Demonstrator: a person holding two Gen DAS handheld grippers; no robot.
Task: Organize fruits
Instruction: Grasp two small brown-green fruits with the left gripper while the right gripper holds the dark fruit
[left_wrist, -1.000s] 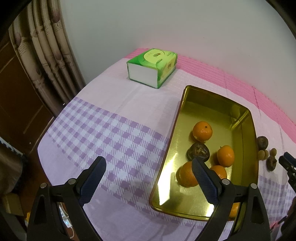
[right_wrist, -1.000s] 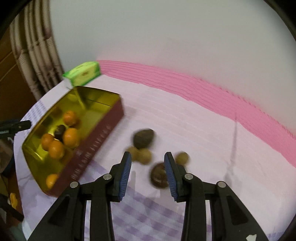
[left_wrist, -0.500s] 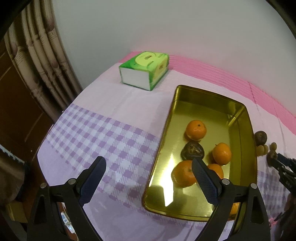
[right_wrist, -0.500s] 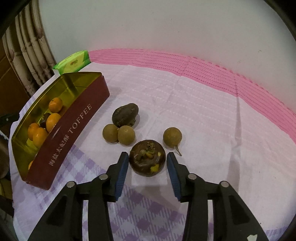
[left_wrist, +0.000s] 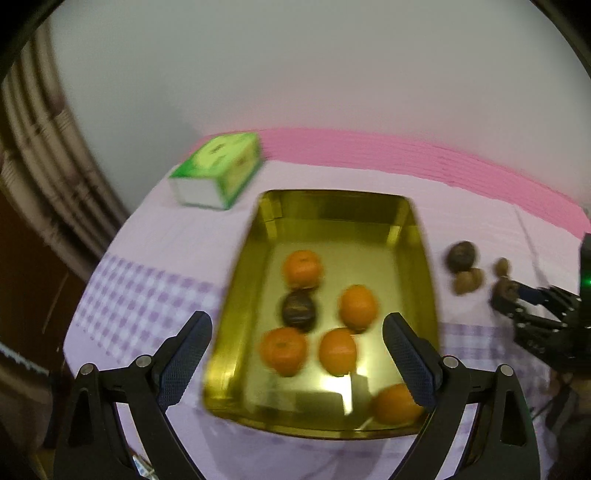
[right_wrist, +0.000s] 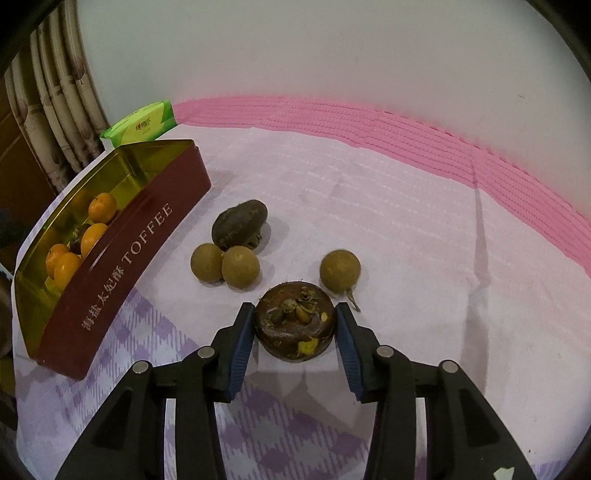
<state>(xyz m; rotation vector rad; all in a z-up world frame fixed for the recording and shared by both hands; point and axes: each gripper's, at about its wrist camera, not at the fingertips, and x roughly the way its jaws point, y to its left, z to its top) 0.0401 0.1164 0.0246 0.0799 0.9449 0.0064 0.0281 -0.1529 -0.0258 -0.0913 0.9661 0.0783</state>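
L to R: green tissue pack (left_wrist: 218, 171) at far L of the tablecloth (right_wrist: 406, 206); gold tin (right_wrist: 122, 254) marked TOFFEE holding five oranges (left_wrist: 302, 268) & one dark fruit (left_wrist: 298, 310), w/ L gripper (left_wrist: 295, 354) over its near end, jaws wide apart, nothing btwn them. R of tin: oblong dark fruit (right_wrist: 239, 224), three round brown fruits (right_wrist: 240, 267), then a flat dark fruit (right_wrist: 294, 325) on the cloth btwn R gripper (right_wrist: 294, 345) pads, jaws closing & touching its sides.

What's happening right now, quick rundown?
Right gripper closing around the dark brown fruit. Left gripper open, empty, over the tin. Nothing blocking.
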